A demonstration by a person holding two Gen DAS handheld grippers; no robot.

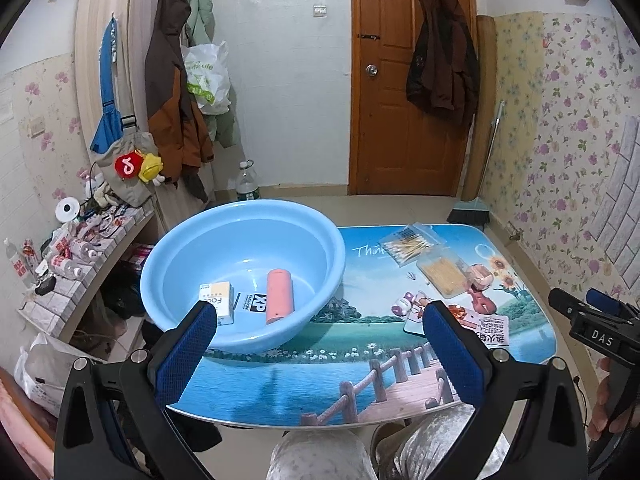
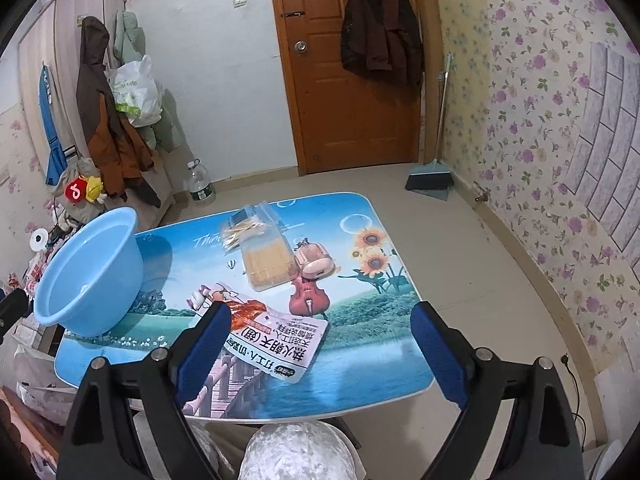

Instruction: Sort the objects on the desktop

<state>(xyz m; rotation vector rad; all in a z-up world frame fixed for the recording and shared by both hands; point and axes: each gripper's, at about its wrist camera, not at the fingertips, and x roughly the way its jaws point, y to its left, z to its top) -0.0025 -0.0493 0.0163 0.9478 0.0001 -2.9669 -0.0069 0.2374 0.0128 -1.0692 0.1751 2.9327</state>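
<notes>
On your left, a light blue basin sits on the picture-printed tabletop. Inside it lie a small white and yellow box, a black label, and a pink cylinder on its side. Right of the basin, loose on the tabletop, are a bag of cotton swabs, a clear box of toothpicks, a small pink case and a snack packet. Your left gripper hovers with jaws spread wide, grasping nothing. Your right gripper likewise has its jaws released, held above the snack packet.
</notes>
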